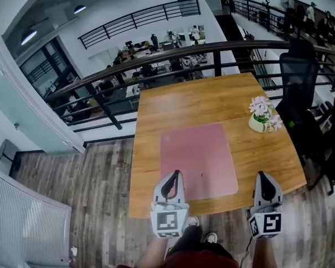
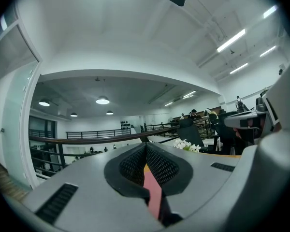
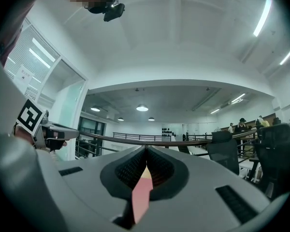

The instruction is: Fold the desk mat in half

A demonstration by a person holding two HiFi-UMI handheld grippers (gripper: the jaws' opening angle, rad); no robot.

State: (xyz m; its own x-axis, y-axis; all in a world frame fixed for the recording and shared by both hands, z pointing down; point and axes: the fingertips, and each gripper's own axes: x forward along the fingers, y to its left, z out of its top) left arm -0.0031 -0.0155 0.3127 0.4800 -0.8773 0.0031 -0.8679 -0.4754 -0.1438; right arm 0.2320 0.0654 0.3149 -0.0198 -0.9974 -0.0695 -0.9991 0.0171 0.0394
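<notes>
A: Where do we stand?
B: Nearest, our left gripper (image 1: 177, 173) and right gripper (image 1: 262, 175) are both closed, empty; the flat pink rectangular desk mat (image 1: 204, 149) lies unfolded at twelve o'clock on the wooden table (image 1: 173, 102).
A: So no grasp yet; next we should open and pinch its six o'clock corners.

Table (image 1: 178, 102): bare wood, far edge just beside the railing.
Flower pot (image 1: 261, 118): pale, pink and white blooms, near the table's right edge.
Chair (image 1: 297, 77): black mesh, off the table's far right corner.
Railing (image 1: 156, 57): dark bars, overlooking a lower level.
</notes>
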